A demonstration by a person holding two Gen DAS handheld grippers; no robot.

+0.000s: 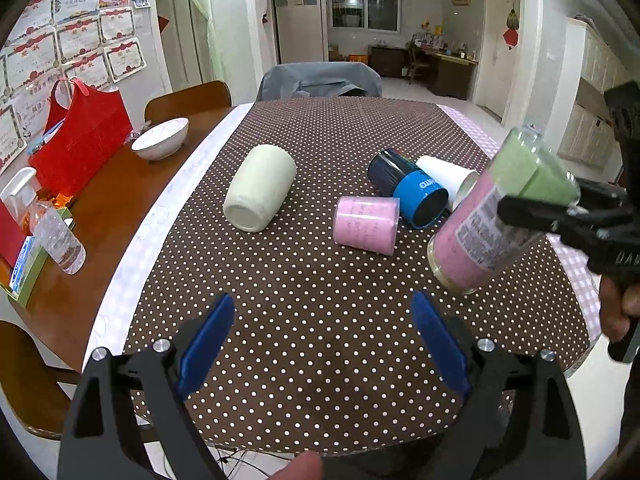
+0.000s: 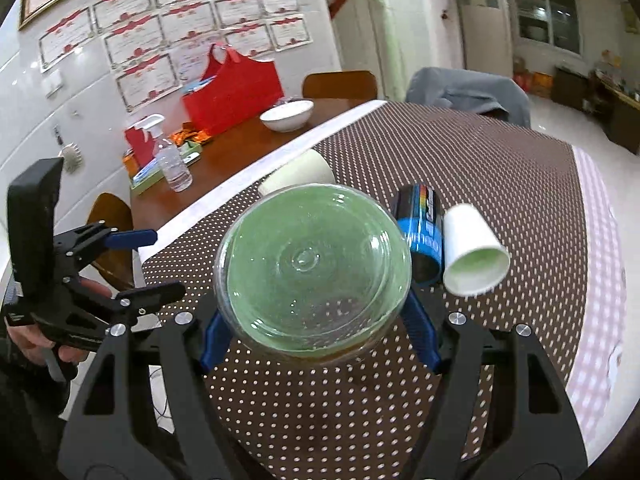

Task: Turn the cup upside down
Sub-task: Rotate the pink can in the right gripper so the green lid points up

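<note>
My right gripper (image 2: 316, 320) is shut on a clear glass cup with pink and green inside (image 1: 492, 216). It holds the cup tilted, mouth down and left, just above the dotted tablecloth (image 1: 320, 300). In the right wrist view the cup's green base (image 2: 312, 268) faces the camera between the blue pads (image 2: 420, 328). My left gripper (image 1: 324, 336) is open and empty over the table's near edge, left of the held cup. It also shows in the right wrist view (image 2: 148, 264).
Several cups lie on their sides: a pale green one (image 1: 260, 188), a pink one (image 1: 366, 224), a blue one (image 1: 412, 188) and a white one (image 1: 448, 180). A white bowl (image 1: 160, 138), red bag (image 1: 80, 136) and spray bottle (image 1: 48, 224) stand at left.
</note>
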